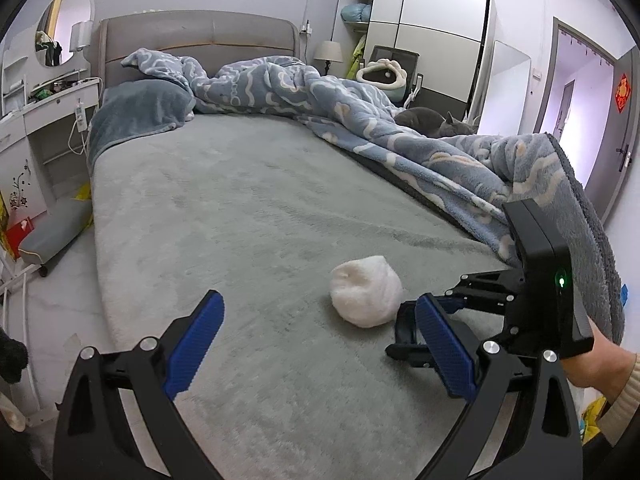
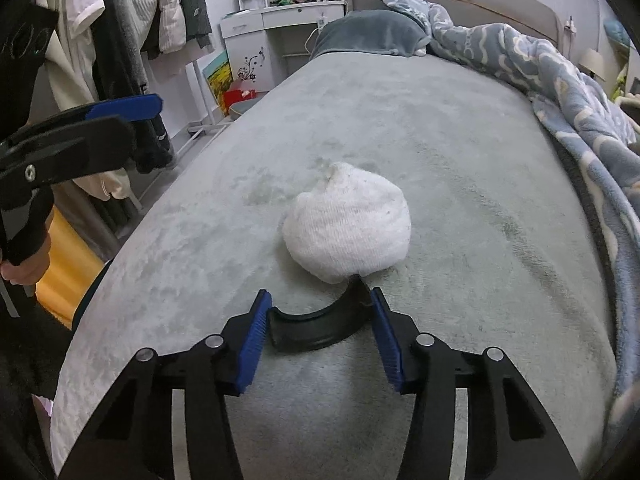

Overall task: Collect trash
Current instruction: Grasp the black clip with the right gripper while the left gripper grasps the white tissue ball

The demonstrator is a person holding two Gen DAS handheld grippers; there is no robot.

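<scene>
The right claw [image 2: 318, 328] sits low on the bed [image 2: 460, 168], and between its blue pads lies a black curved piece [image 2: 312, 330], a short arc with its long axis running across the gap from one pad to the other. The right pad touches one end of the arc; whether the left pad presses the other end cannot be told for sure, but the jaws stand narrow and look closed on it. Just ahead of the claw, touching or almost touching the far end of the arc, rests a white balled-up bundle [image 2: 348, 224], probably a sock or wadded cloth, squat and rounded with no clear long axis.

The left claw [image 1: 316, 344] hangs with its jaws wide apart and empty, to the left of the right one and a little farther back from the bundle. The right claw is the nearer of the two to both things, so judged from this view the pickup falls to it.

The bed's grey-green fleece cover is soft and would give under a press. A blue patterned blanket [image 1: 380, 128] is heaped along the far side, a grey cat [image 1: 432, 122] lying behind it, with a white dresser [image 1: 48, 108] beside the headboard
</scene>
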